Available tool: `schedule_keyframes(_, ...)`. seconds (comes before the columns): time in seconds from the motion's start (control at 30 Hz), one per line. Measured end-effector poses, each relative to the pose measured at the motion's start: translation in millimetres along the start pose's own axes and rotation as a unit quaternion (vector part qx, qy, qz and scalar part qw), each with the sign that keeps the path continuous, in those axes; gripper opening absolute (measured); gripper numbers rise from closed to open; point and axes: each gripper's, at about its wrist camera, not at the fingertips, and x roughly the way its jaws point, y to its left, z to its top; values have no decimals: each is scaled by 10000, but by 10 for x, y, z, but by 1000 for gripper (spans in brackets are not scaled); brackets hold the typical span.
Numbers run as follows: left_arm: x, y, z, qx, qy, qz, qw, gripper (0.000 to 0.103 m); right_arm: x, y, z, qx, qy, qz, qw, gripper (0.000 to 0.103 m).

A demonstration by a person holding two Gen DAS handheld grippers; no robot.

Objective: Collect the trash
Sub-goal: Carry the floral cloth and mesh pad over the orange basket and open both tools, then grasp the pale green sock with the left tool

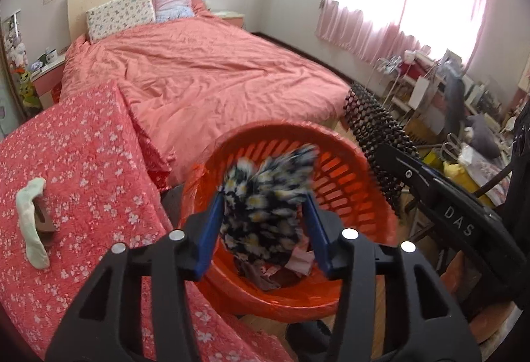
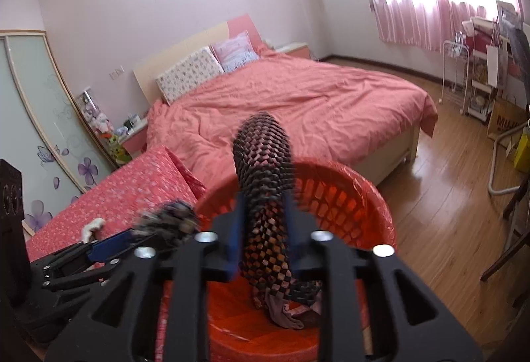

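My left gripper (image 1: 265, 216) is shut on a black floral cloth (image 1: 265, 199) and holds it over the orange basket (image 1: 361, 183). My right gripper (image 2: 263, 229) is shut on a black-and-pink checkered cloth (image 2: 261, 163) that hangs down into the same basket (image 2: 351, 196). Pink clothes (image 1: 298, 262) lie at the basket's bottom, also seen in the right wrist view (image 2: 285, 309). The checkered cloth (image 1: 374, 130) and the right gripper's body (image 1: 463, 212) show at the right of the left wrist view. The left gripper (image 2: 132, 237) with its floral cloth (image 2: 172, 222) shows at the left of the right wrist view.
A white sock (image 1: 31, 222) lies on a brown object on the red floral quilt (image 1: 82, 163) to the left. The pink bed (image 2: 298, 103) lies behind the basket. Cluttered shelves (image 2: 483, 77) and wooden floor (image 2: 447, 212) are to the right.
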Motion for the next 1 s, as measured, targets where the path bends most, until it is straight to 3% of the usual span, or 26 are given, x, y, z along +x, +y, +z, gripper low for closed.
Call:
schedule_keyframes(0.13, 78, 180, -61, -103, 101, 138, 9998, 58, 68, -37, -123, 9, 117, -54, 9999, 44)
schedule_keyframes(0.27, 20, 363, -124, -107, 87, 346, 9993, 60, 57, 25, -215, -42, 207, -100, 9997, 47)
schedule_keyframes(0.47, -262, 889, -263, -274, -72, 991, 9947, 66, 29, 167, -264, -301, 231, -153, 9992, 48)
schedule_keyframes(0.7, -539, 1954, -400, -1128, -150, 1930, 9746, 66, 35, 524, -396, -816, 300, -184, 9960, 48)
schedule_keyframes(0.8, -546, 2249, -388, -1489, -72, 1979, 9688, 55, 75, 681, -442, -982, 379, -122, 9944, 48)
schedule_keyframes(0.9, -508, 2349, -371, -1617, -35, 1745, 9713, 41, 110, 777, -464, -1036, 445, -74, 9936, 48)
schedule_keyframes(0.97, -509, 2343, -364, -1520, 14, 1769, 9724, 9, 114, 858, -493, -1079, 478, -53, 9930, 48)
schedule_keyframes(1.0, -523, 2347, -372, -1523, 8, 1690, 9738, 6, 109, 887, -501, -1113, 492, -39, 9926, 48)
